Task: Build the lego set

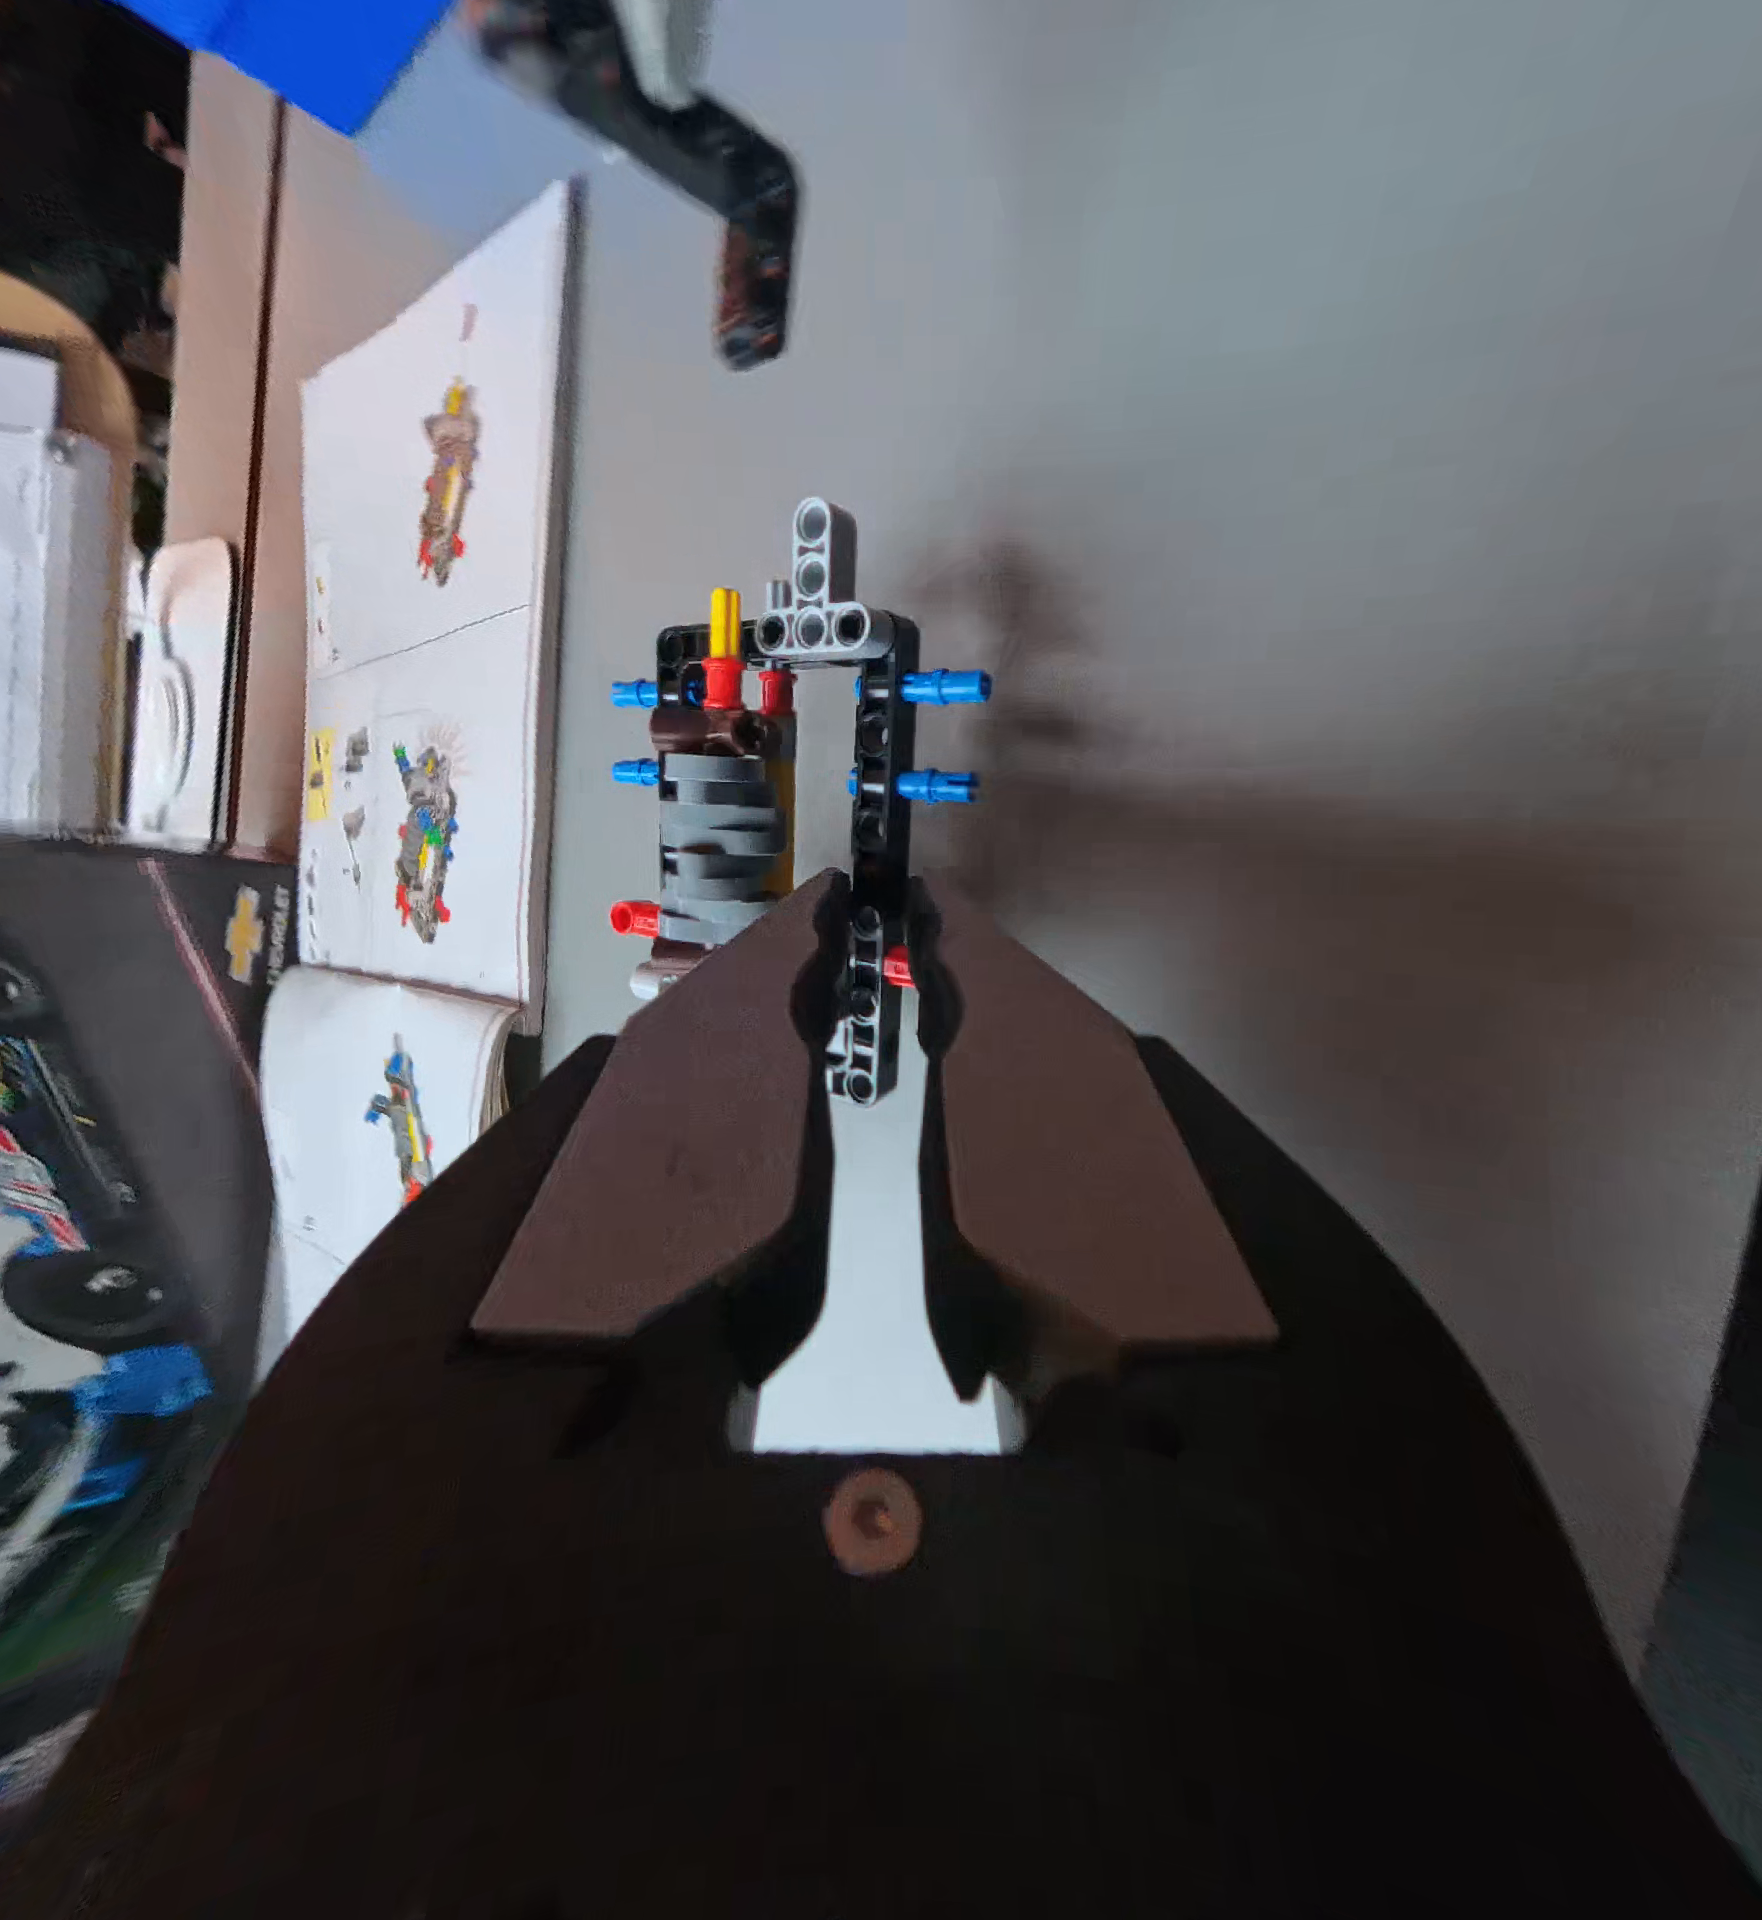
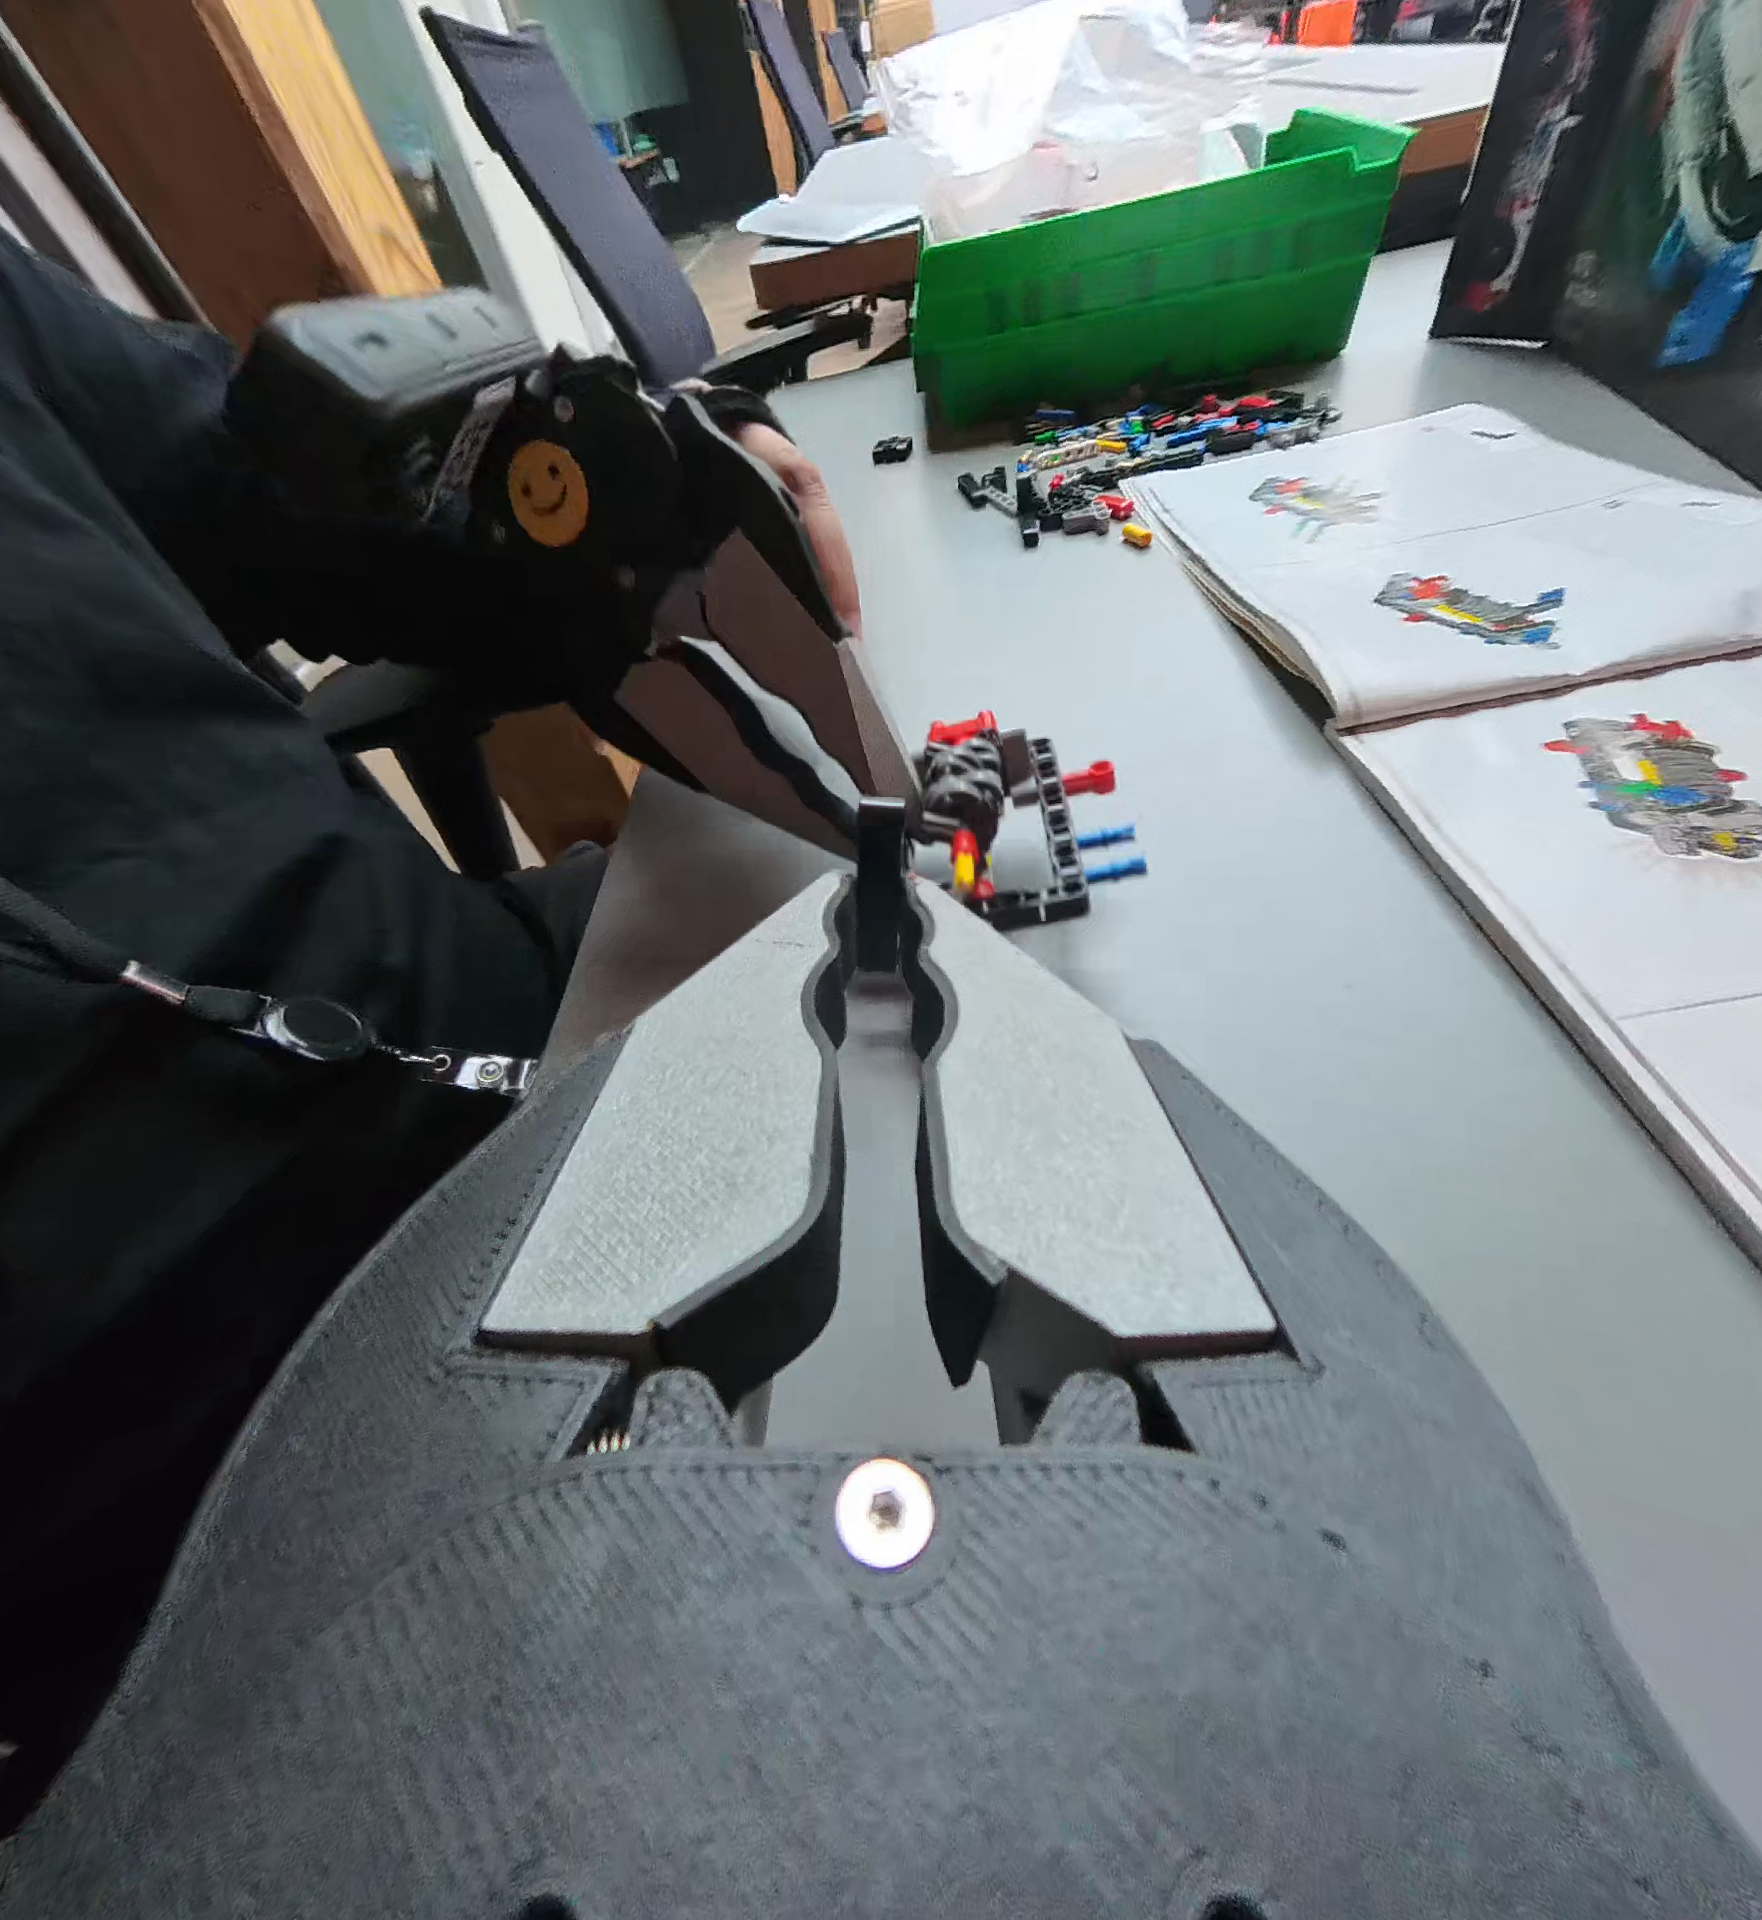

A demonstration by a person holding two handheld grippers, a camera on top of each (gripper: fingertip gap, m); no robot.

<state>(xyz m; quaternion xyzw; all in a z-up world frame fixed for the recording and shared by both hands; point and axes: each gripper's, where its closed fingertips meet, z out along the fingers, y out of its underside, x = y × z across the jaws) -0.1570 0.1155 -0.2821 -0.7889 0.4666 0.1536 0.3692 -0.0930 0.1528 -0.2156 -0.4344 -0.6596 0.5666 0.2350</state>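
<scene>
Left tool (image 1: 872,904) fingers nearly closed, clamped on one side beam of the lego frame (image 1: 882,790), tips pinching it from both sides; in the right wrist view the same tool (image 2: 892,774) comes in from the left, angled down toward the surface, with the person's hand (image 2: 815,520) wrapped behind it and a dark sleeve (image 2: 129,623) trailing back. Right tool (image 2: 879,914) fingers also nearly closed, pinching a small black piece (image 2: 879,862) that sticks up past the tips. From the left wrist view the right tool (image 1: 752,301) is blurred at the top, apart from the frame.
</scene>
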